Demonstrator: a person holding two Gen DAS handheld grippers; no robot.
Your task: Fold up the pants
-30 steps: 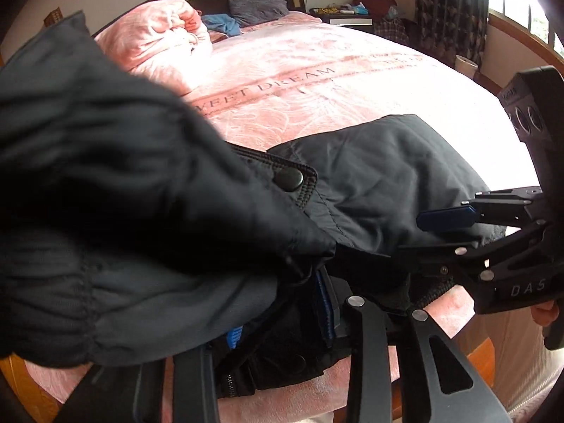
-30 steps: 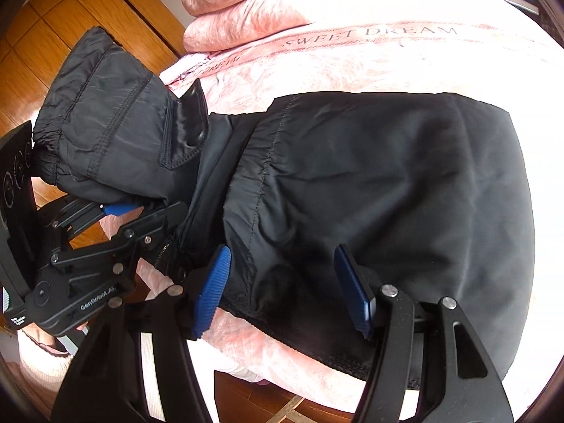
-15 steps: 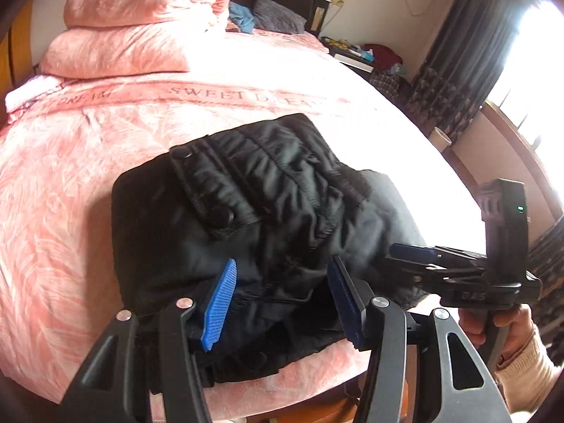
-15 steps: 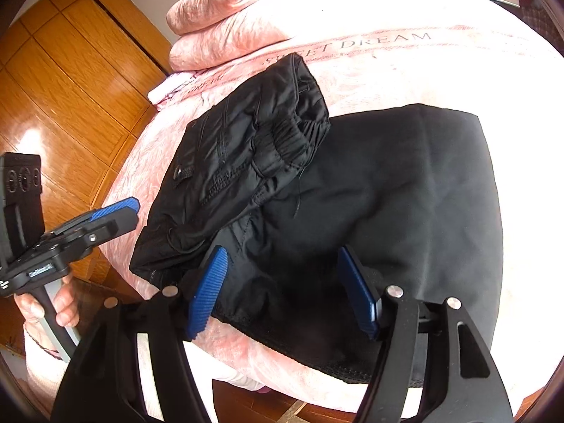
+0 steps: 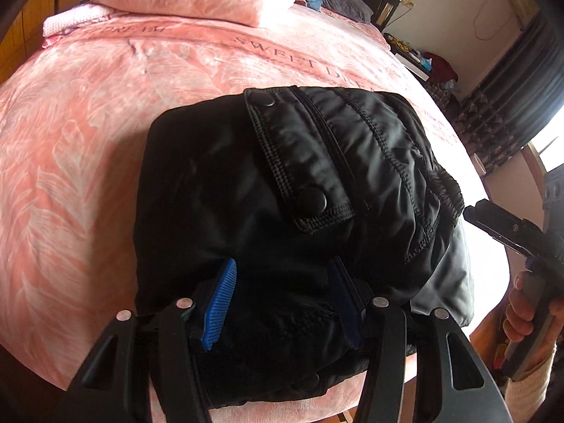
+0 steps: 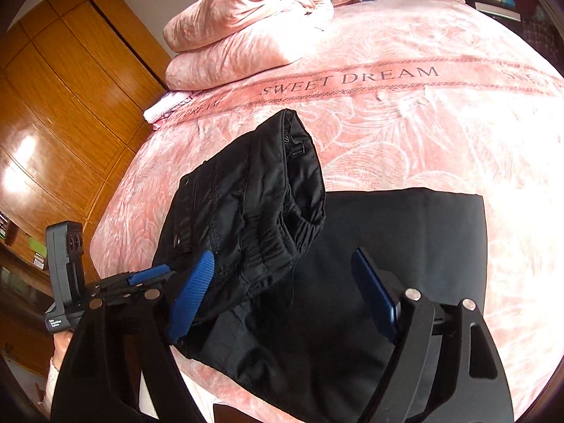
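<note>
Black pants (image 5: pixel 282 190) lie folded on the pink bed near its front edge. The waist part with a snap pocket flap (image 5: pixel 299 162) lies folded over the flat legs (image 6: pixel 405 246). My left gripper (image 5: pixel 282 299) is open, its blue pads straddling the near edge of the fold without gripping it. My right gripper (image 6: pixel 285 292) is open and empty, just above the near edge, with the elastic waistband (image 6: pixel 282 232) between and beyond its pads. The left gripper also shows in the right wrist view (image 6: pixel 148 276), and the right gripper's body shows at the right edge of the left wrist view (image 5: pixel 507 225).
The pink bedspread (image 6: pixel 423 123) reads "SWEET DREAM". Folded pink quilts (image 6: pixel 246 24) are stacked at the back left. A wooden wardrobe (image 6: pixel 63 98) stands left of the bed. A nightstand (image 5: pixel 412 53) and curtains (image 5: pixel 511 88) are at the far right.
The left gripper carried the waist part over onto the legs, let go and opened. Both grippers have drawn back a little toward the bed's front edge.
</note>
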